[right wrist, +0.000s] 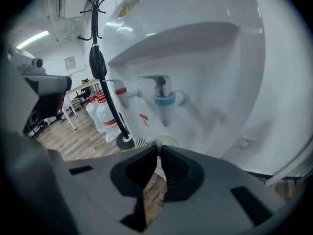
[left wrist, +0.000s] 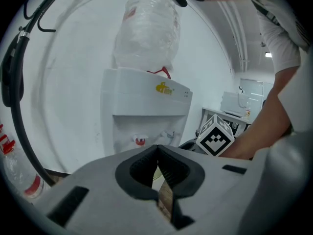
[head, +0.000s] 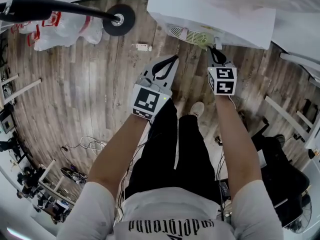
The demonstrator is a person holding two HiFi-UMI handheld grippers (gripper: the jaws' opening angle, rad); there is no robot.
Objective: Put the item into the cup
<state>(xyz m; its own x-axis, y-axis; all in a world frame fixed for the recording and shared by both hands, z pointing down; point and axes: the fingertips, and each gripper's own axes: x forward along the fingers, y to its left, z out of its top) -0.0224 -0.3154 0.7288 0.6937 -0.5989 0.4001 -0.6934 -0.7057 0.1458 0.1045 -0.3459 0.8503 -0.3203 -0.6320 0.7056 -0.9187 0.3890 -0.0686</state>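
Observation:
A pale green cup [head: 204, 40] hangs under the water dispenser's [head: 210, 9] taps, beside the slotted drip tray [head: 182, 33]. My right gripper [head: 211, 49] reaches to it, its jaws nearly together and pinching the cup's thin rim. In the right gripper view the cup [right wrist: 169, 141] shows just past the tips of the right gripper [right wrist: 160, 148], below the blue tap [right wrist: 164, 103]. My left gripper [head: 174, 59] hangs lower and to the left, above the floor, shut with nothing in it. In its own view the left gripper [left wrist: 157, 149] points at the dispenser [left wrist: 146, 106]. I see no item for the cup.
A black coat stand's round base [head: 119, 19] sits on the wooden floor at the left of the dispenser, with water bottles [head: 60, 29] behind it. A small white object [head: 143, 47] lies on the floor. A red tap [right wrist: 122, 93] is left of the blue one. My legs and shoe [head: 196, 109] are below.

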